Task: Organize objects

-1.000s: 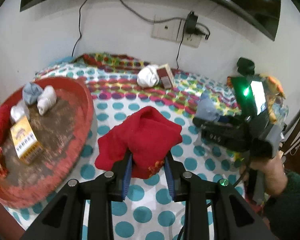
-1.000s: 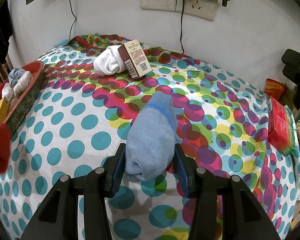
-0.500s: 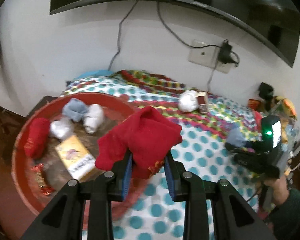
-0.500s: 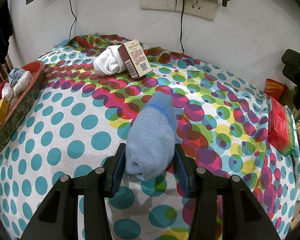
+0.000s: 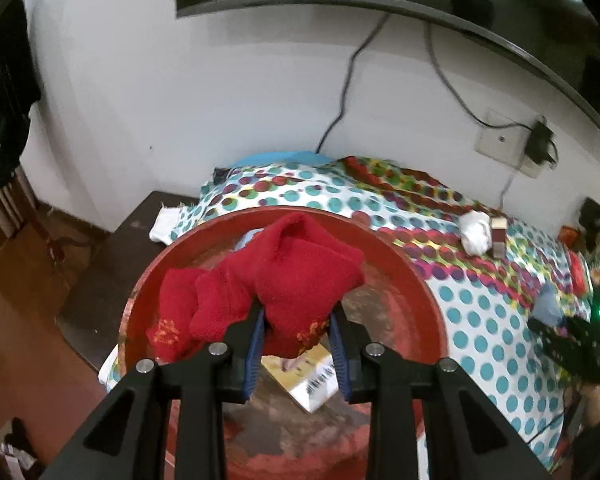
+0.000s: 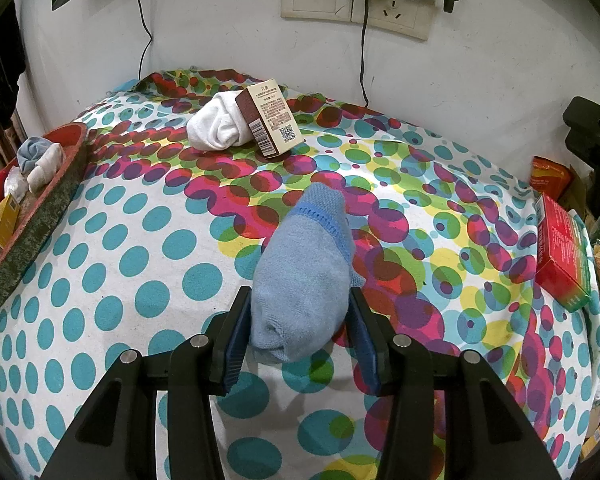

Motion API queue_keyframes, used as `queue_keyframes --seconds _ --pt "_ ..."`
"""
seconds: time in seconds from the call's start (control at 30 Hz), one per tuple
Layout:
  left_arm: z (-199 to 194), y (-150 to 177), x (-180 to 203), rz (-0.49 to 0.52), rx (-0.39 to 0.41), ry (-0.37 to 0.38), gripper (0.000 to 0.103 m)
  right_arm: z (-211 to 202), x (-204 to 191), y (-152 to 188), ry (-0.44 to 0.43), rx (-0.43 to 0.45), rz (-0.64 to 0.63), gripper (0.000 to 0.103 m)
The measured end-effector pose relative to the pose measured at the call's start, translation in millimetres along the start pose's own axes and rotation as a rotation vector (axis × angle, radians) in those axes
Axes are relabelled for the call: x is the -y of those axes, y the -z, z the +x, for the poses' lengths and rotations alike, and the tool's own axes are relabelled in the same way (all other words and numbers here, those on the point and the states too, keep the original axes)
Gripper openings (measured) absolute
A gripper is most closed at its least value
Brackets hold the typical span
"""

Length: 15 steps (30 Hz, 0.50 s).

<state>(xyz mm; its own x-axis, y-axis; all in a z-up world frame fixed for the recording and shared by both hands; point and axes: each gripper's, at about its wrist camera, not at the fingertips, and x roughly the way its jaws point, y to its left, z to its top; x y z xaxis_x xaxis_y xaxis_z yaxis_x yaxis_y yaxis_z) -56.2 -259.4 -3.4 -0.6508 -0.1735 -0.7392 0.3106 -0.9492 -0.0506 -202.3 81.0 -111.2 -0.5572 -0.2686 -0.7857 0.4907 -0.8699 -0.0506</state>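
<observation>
Red knitted cloth (image 5: 300,276) sits clamped in the left claw (image 5: 298,354) above the round red tray (image 5: 428,300), where a yellow box (image 5: 312,380) and another red bundle (image 5: 172,312) crowd the floor. Right claw (image 6: 300,340) pinches a blue sock (image 6: 304,276) over the spotted table (image 6: 140,248), with open cloth around it; a white sock (image 6: 216,124) and brown box (image 6: 272,116) lie near the wall, a red box (image 6: 562,256) by the right edge.

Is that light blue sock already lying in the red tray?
No, the light blue sock rests on the dotted tablecloth, clamped between the right gripper's jaws, well apart from the red tray.
</observation>
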Motion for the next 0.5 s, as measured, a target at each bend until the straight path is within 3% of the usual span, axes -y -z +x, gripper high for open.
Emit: queue_keyframes --seconds 0.4,0.5 --pt "60.4 -24.4 -47.5 -0.046 -0.106 -0.058 0.031 0.2 0.7 -0.5 0.002 -0.001 -0.002 0.045" --pt "73.4 -24.2 -53.5 -0.084 -0.131 -0.037 0.032 0.9 2.0 -0.9 -0.006 -0.005 0.013 0.048"
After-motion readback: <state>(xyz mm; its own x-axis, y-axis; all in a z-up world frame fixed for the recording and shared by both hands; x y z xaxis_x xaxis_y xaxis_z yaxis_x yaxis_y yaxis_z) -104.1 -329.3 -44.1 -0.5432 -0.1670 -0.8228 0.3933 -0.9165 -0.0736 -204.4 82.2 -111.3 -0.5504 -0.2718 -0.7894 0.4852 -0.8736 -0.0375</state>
